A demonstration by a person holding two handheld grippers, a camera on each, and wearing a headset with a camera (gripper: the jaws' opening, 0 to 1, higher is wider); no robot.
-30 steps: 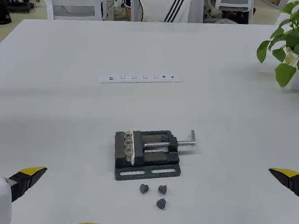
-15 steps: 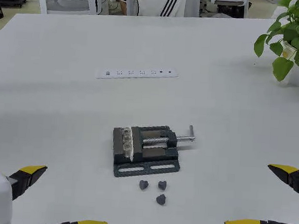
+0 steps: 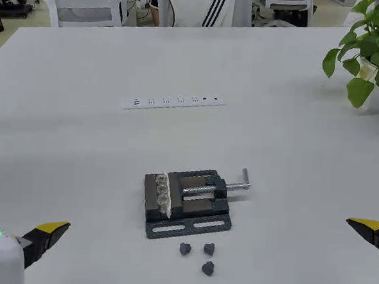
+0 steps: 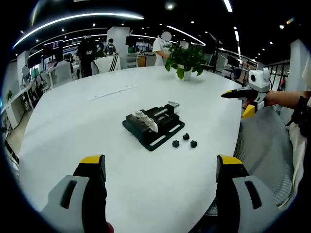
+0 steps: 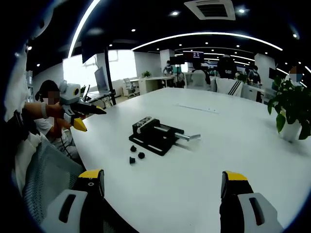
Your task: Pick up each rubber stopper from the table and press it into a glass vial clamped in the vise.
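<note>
On the table [image 3: 80, 148], three rubber stoppers [image 3: 209, 249] lie loose just beside the vise [image 3: 198, 205]; its clamped glass vials [image 3: 164, 192] appear unstoppered. Left gripper [image 4: 160, 162] and right gripper [image 5: 163, 177] hang well back, jaws spread wide, holding nothing. Judgement: no step is done, and every stopper is yet to be fitted.

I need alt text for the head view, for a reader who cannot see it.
A dark vise holding a row of glass vials sits on a white table, three grey rubber stoppers loose in front of it. The open left gripper and right gripper hover at the bottom corners.
</note>
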